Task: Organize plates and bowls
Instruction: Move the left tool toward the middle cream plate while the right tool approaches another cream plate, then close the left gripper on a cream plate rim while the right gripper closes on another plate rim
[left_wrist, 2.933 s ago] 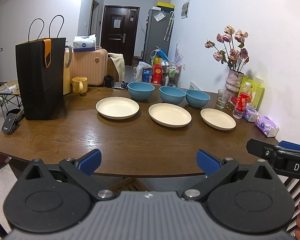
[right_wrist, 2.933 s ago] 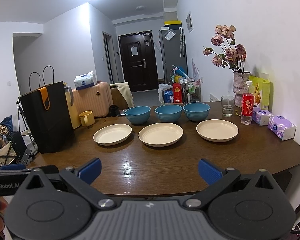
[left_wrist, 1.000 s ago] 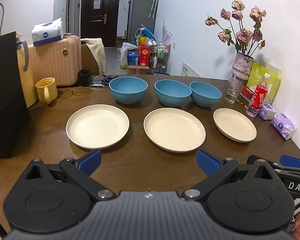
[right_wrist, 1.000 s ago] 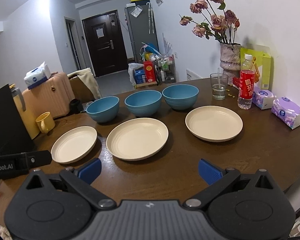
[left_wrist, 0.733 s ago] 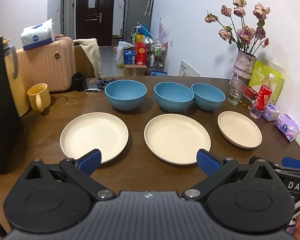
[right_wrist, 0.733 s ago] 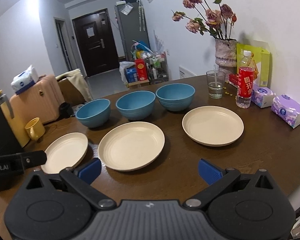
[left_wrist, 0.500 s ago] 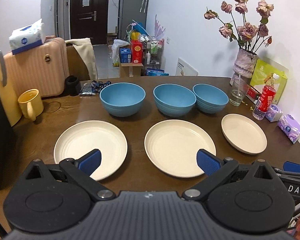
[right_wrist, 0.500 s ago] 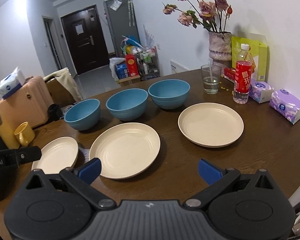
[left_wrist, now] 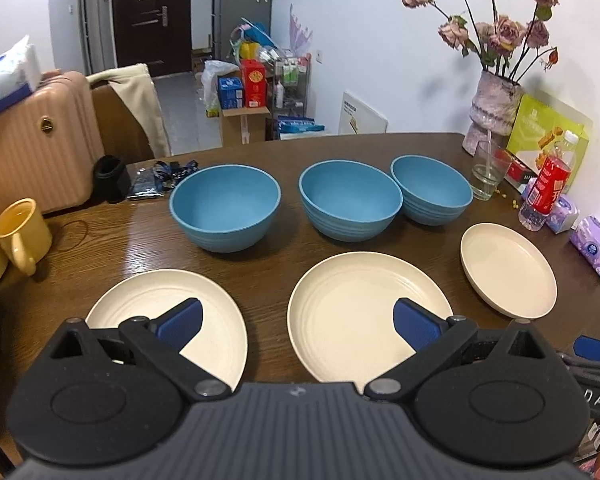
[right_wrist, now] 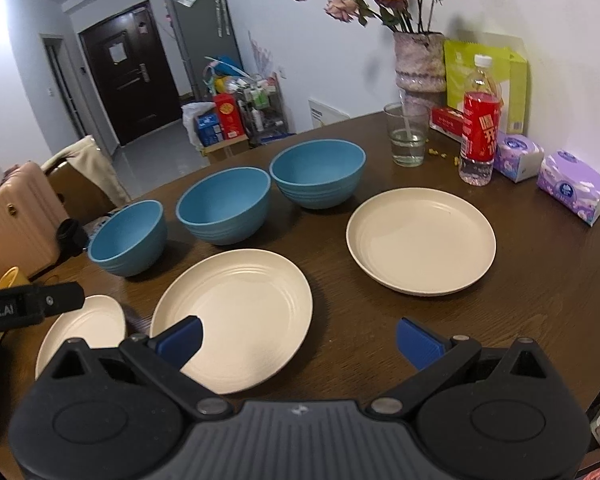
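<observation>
Three cream plates lie in a row on the brown table: left plate, middle plate, right plate. Behind them stand three blue bowls: left bowl, middle bowl, right bowl. My left gripper is open above the near edges of the left and middle plates, holding nothing. My right gripper is open and empty over the near edge of the middle plate; the right plate lies ahead of it, to the right.
A yellow mug sits at the table's left. A glass, a red-labelled bottle, a vase of flowers and tissue packs crowd the far right. A pink suitcase stands behind the table.
Both grippers have moved forward over the table toward the plates, which now look larger and closer. Both stay open. No dish has moved.
</observation>
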{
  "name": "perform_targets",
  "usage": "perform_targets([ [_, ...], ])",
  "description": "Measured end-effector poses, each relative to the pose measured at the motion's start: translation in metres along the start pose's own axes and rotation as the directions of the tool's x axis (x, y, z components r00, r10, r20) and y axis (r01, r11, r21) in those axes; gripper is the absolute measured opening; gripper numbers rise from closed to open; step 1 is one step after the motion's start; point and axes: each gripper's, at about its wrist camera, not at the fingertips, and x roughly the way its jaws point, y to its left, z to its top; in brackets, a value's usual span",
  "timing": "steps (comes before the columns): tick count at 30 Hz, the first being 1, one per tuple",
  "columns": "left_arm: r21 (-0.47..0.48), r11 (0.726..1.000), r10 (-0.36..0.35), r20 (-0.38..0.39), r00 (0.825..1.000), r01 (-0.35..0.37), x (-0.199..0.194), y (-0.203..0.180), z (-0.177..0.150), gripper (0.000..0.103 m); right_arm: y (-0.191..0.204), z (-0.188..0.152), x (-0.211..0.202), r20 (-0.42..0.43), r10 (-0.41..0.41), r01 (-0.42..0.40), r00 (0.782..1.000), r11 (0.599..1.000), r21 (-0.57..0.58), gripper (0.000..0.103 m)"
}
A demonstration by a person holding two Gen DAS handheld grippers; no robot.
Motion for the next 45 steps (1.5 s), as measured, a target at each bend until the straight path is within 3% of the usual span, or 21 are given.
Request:
perform_targets([
  [17,0.001,0.999,-0.033,-0.176,0.984,0.034,0.097,0.001,0.026,0.103,-0.005,0.019,0.078,-0.145,-0.063,0.069,0.987,0.997,0.036,0.103],
  [25,-0.022,0.999,-0.04,-0.258,0.965,0.036,0.14,0.009,0.03,0.098,-0.01,0.023,0.118,-0.205,-0.054,0.07,0.977,0.995,0.071,0.092],
  [36,-0.065,0.997,-0.063,-0.369,0.927,0.042,0.185,0.018,0.03,0.074,-0.013,0.022,0.153,-0.284,-0.009,0.053,0.959,0.987,0.148,0.058],
  [41,-0.077,0.997,-0.061,-0.4,0.915,0.033,0.194,0.021,0.03,0.071,-0.018,0.022,0.161,-0.311,0.014,0.046,0.95,0.982,0.185,0.045],
  [45,-0.096,0.995,-0.073,-0.428,0.901,0.035,0.2,0.022,0.029,0.058,-0.019,0.021,0.166,-0.332,0.024,0.046,0.943,0.978,0.203,0.038],
])
